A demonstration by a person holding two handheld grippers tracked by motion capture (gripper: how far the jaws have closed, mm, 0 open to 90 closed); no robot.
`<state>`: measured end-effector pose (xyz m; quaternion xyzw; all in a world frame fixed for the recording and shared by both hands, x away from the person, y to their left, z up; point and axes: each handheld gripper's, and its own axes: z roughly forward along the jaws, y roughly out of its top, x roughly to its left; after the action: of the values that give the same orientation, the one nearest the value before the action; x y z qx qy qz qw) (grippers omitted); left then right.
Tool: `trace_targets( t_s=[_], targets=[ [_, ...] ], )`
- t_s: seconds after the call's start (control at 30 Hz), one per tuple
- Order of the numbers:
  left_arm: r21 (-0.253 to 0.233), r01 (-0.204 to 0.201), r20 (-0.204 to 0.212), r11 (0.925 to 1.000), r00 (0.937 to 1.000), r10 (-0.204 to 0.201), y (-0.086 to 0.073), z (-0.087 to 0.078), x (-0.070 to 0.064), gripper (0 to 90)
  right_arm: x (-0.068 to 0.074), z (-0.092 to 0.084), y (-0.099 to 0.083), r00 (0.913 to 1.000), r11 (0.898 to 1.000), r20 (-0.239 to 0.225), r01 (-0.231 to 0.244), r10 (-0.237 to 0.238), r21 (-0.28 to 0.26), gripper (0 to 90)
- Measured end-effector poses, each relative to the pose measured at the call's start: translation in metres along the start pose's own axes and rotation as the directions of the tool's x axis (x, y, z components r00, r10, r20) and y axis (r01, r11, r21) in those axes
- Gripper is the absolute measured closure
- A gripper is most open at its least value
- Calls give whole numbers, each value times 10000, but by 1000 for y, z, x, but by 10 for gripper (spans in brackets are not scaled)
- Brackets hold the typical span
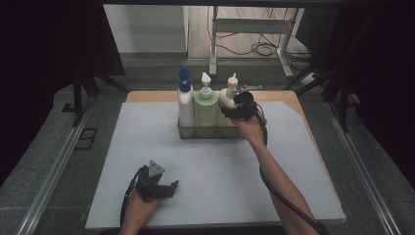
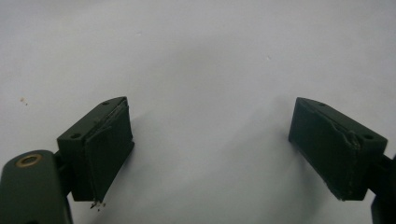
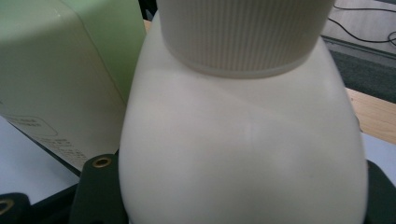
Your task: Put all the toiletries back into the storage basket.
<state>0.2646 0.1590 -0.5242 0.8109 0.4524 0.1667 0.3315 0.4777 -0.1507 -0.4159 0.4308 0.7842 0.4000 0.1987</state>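
In the rack (image 1: pixel 182 133) at the worktop's far side, the cream bottle (image 3: pixel 243 154) is enclosed by the right gripper (image 1: pixel 234 108), fingers half open; whether it is pressed cannot be told. Lifting is judged pending. The left gripper (image 2: pixel 210 154) is rested wide open, empty.

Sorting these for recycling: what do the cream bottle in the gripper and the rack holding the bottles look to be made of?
The cream bottle looks like opaque plastic with a smooth, slightly satin skin; its ribbed collar suggests a moulded screw cap. The rack appears dark and see-through at the front, perhaps tinted clear plastic or thin wire, too small to settle.
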Motion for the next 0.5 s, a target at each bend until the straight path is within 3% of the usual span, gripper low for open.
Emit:
trace_targets(
  t_s=[0.23, 0.5],
  targets=[
    [-4, 0, -4, 10000, 10000, 0, 0, 0, 0, 132, -1, -8, 5, 9998, 9997, -76, 205, -206, -119, 267],
    [-3, -2, -6, 10000, 10000, 2, 0, 0, 0, 132, -5, -20, -1, 9994, 9994, -192, 285, -288, -176, 221]
  ],
)
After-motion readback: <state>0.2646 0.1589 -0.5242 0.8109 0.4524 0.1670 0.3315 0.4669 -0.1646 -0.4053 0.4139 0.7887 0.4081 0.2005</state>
